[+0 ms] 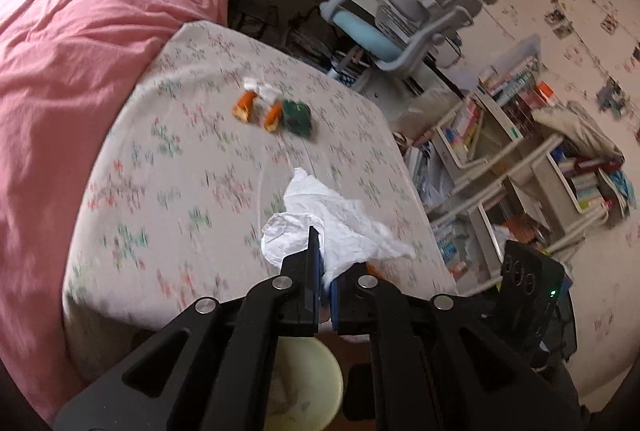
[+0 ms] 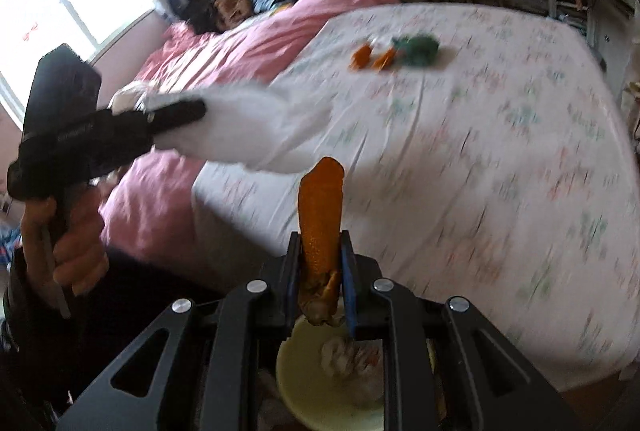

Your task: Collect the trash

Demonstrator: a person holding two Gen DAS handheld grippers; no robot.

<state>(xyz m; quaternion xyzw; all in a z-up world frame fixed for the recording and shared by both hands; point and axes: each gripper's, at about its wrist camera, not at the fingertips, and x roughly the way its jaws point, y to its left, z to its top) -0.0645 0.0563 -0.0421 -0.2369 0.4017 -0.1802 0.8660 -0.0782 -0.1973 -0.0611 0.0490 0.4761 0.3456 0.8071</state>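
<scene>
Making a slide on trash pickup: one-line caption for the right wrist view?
Right tool grips orange peel above the pale bin; left tool carries white tissue.

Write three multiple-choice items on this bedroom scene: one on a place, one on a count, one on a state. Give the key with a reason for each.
1. Where is the pale bin?
A. On the bed
B. Below the grippers
C. On the blue chair

2. How many orange peels lie on the bedsheet beside the green wrapper?
A. Two
B. Four
C. None

3. What does the right gripper hold?
A. Nothing, it is open
B. A white tissue
C. An orange peel

Key:
1 B: the bin shows under the fingers in both wrist views.
2 A: two orange bits lie left of the wrapper.
3 C: its pads are shut on the held peel, while the left gripper is shut on the tissue.
</scene>
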